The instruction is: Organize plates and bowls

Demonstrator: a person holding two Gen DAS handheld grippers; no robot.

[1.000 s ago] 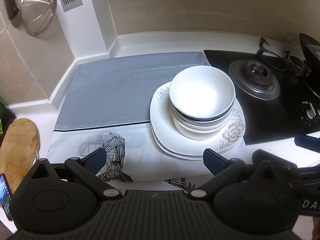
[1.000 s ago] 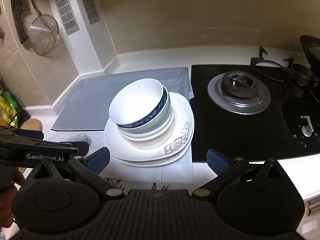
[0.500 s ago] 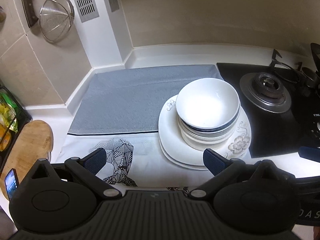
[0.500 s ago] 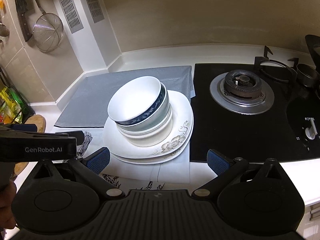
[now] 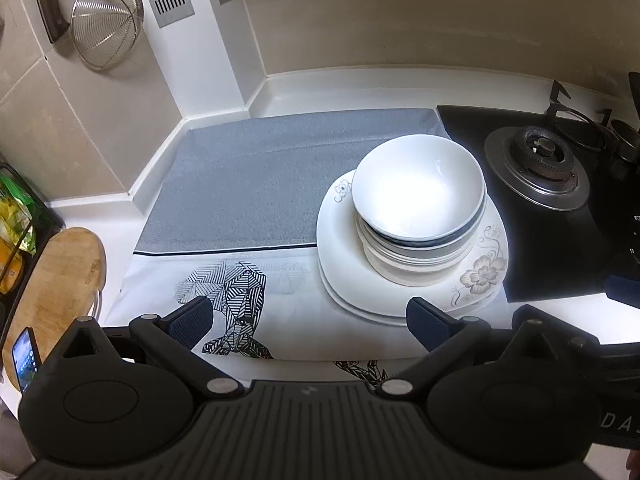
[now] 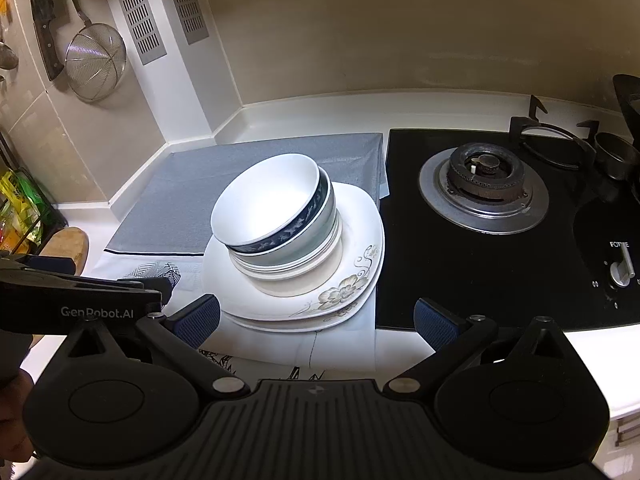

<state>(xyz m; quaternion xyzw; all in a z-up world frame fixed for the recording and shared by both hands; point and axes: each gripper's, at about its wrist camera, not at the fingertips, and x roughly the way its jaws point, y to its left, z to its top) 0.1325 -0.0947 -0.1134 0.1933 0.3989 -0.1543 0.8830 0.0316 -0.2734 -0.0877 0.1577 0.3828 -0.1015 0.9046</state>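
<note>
The nested bowls (image 5: 418, 200) sit on the stacked floral plates (image 5: 480, 276) at centre frame, on the cloth (image 5: 248, 184) covering the surface beside the hob (image 6: 484, 196), so the gathering looks done. Left gripper (image 5: 308, 318) and right gripper (image 6: 318, 316) hang at bottom frame, fingers apart, holding nothing; little seems left.

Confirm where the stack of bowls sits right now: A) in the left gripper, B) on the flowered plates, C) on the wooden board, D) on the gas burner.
B: the stack of bowls rests on the flowered plates, beside the gas burner, with both grippers open and clear.
</note>
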